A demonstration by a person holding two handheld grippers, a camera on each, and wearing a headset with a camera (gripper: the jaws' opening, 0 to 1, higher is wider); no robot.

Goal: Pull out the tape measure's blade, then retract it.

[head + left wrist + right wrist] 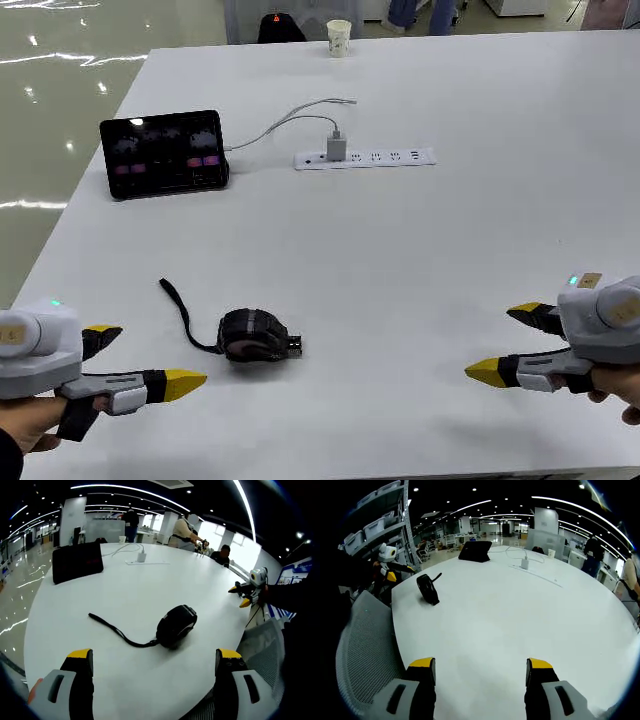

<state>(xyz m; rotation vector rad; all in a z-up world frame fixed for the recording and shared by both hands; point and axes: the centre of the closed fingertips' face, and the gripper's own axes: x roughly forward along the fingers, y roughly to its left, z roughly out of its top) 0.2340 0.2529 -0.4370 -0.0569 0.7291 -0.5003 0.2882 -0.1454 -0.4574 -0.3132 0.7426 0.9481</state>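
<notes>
Both open, your left claw [150, 355] sits far nearer the tape measure [258, 336] than your right claw [500, 341], its blade tip [296, 347] seemingly facing right.

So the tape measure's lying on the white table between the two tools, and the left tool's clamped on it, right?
Not quite. The tape measure does lie on the table between the left tool and the right tool, but the left tool is open and apart from it; the left gripper view shows this.
</notes>
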